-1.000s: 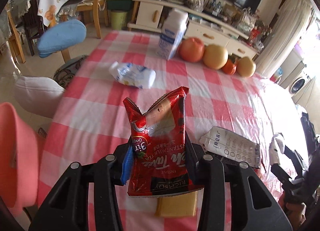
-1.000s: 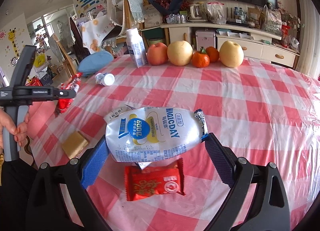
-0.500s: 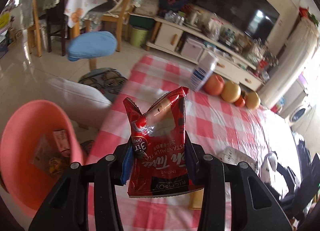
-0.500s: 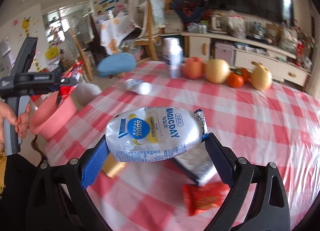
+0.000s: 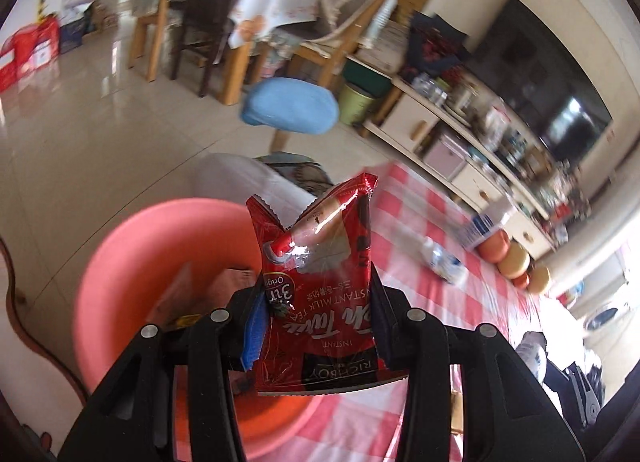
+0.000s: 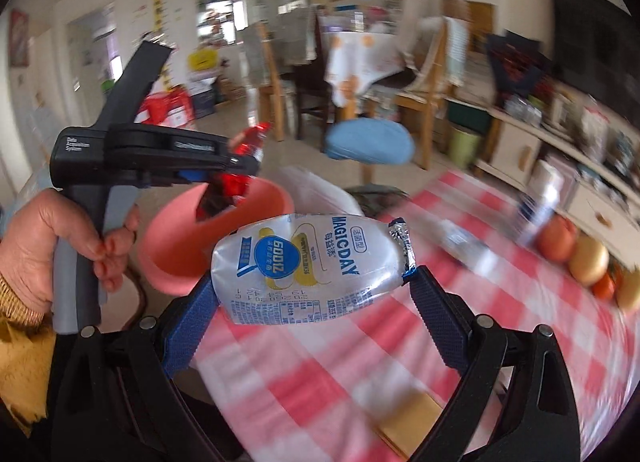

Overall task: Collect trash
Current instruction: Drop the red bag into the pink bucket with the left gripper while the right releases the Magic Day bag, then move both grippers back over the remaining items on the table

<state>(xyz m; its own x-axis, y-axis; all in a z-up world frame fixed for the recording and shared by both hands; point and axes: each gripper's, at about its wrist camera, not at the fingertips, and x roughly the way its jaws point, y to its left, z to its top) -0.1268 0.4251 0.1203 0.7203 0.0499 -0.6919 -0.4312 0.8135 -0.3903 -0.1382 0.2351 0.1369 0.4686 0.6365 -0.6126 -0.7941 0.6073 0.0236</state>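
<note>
My left gripper (image 5: 316,326) is shut on a red instant milk tea packet (image 5: 320,282) and holds it above a pink basin (image 5: 132,262) that has some wrappers inside. In the right wrist view the left gripper (image 6: 236,169) hangs over the basin (image 6: 176,258) with the red packet (image 6: 250,141) in it. My right gripper (image 6: 312,302) is shut on a white and blue MAGICDAY pouch (image 6: 304,266), held above the table's left edge near the basin.
The red-and-white checked table (image 6: 400,342) carries a crumpled plastic bottle (image 5: 440,262), a milk carton (image 5: 484,225), several fruits (image 6: 588,258) and a tan block (image 6: 416,418). A blue stool (image 5: 288,105) and a white cushion (image 5: 248,177) stand beyond the basin.
Both grippers swung left, off the table toward the pink basin. The left now holds the red packet over the basin. The right carries the pouch to the table's left edge.
</note>
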